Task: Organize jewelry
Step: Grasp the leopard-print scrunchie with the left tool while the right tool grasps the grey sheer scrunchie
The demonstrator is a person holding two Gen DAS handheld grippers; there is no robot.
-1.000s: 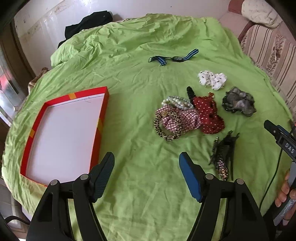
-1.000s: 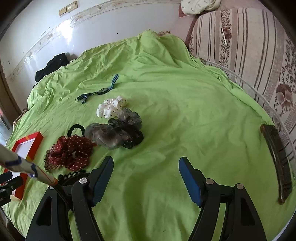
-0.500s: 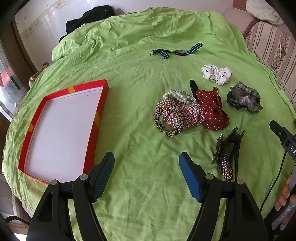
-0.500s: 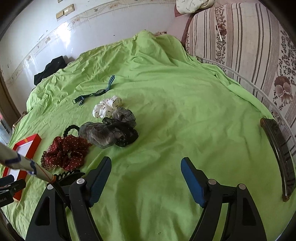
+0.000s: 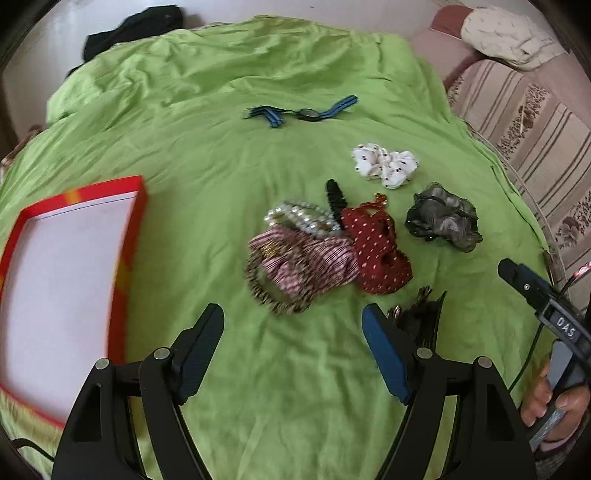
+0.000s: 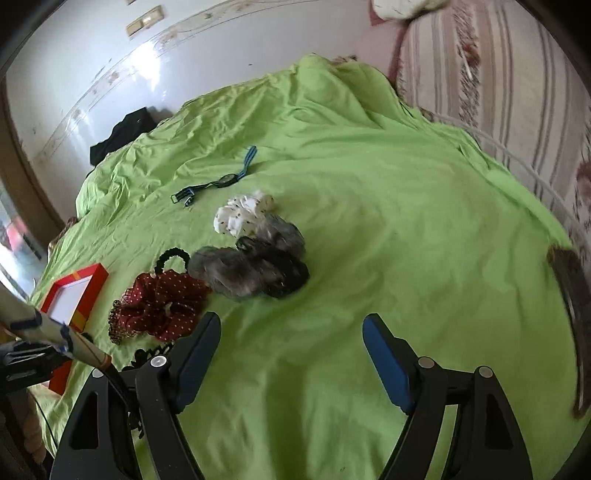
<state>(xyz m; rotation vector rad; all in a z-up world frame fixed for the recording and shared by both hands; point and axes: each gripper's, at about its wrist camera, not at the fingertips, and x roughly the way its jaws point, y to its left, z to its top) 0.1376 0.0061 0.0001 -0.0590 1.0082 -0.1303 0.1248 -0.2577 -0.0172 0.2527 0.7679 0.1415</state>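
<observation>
A red-rimmed white tray [image 5: 136, 206] lies empty on the green cloth at the left; it also shows in the right wrist view [image 6: 94, 286]. Ahead of my open, empty left gripper [image 5: 293, 330] lie a plaid scrunchie [image 5: 314, 258], a pearl bracelet [image 5: 299, 218], a red dotted scrunchie [image 5: 376, 251], a grey scrunchie [image 5: 441, 216], a white dotted scrunchie [image 5: 386, 166] and dark hair clips [image 5: 421, 314]. A blue-strapped watch [image 5: 303, 112] lies farther back. My right gripper [image 6: 291, 332] is open and empty, just short of the grey scrunchie [image 6: 251, 266].
The green cloth [image 5: 221, 147] covers a round table. A striped sofa [image 6: 498, 81] stands at the right. Black fabric [image 5: 133, 29] lies at the far edge. A dark curved object [image 6: 576, 295] lies at the table's right rim.
My left gripper has moved forward and right toward the pile of scrunchies. My right gripper has shifted slightly toward the grey scrunchie. Both stay open.
</observation>
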